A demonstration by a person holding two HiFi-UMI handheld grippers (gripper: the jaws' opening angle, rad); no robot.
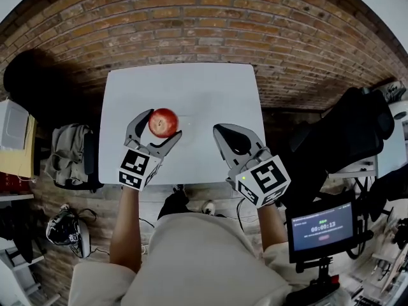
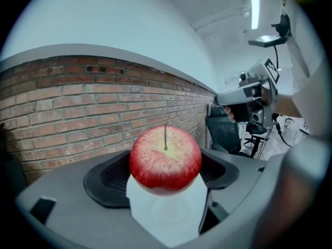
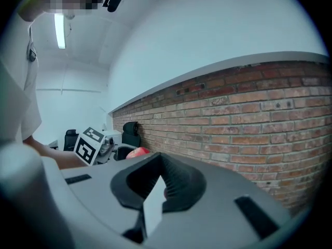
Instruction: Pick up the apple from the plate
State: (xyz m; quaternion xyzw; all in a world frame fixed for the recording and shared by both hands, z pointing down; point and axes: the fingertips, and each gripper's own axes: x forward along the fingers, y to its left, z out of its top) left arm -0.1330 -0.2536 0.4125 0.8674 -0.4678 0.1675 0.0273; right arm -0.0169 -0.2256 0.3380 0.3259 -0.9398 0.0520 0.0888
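Holding entry, item one: apple (image 2: 165,160), red with a pale speckled crown, stem upright.

- **Location:** between the two fingers (image 2: 106,183) of the left gripper (image 1: 162,125). One dark ribbed pad sits against each flank, and the fruit bulges above the pads.
- **Grip:** the fingers pinch the apple near its widest part. Contact looks narrow on a round, smooth skin.
- **Beneath the fingers:** the white table (image 1: 210,88) and a faint round outline, taken here to be the plate (image 2: 174,212) (white on white, so its rim is hard to trace). No view shows whether the apple is clear of the plate or resting on it.

Item two: right gripper (image 3: 160,162), off to the right of the holding fingers and well apart from the apple. Its fingers are pressed together with nothing between them, and only a sliver of table shows below.

Hazards, as judged from this moment:

1. **Slip.** The round skin could squirt forward out of the fingertips if the squeeze eases or the gripper tips nose-down.
2. **Roll.** A dropped apple would probably run across the smooth table, away from the fingers and toward an edge.
3. **Bruise.** Too hard a squeeze could press the ribbed pads into the flesh.
4. **Plate drag.** If the apple is low, a sideways move could catch the plate with the finger undersides and shove it along.
5. **Knock.** The idle right gripper could strike the held fruit if it swings inward.
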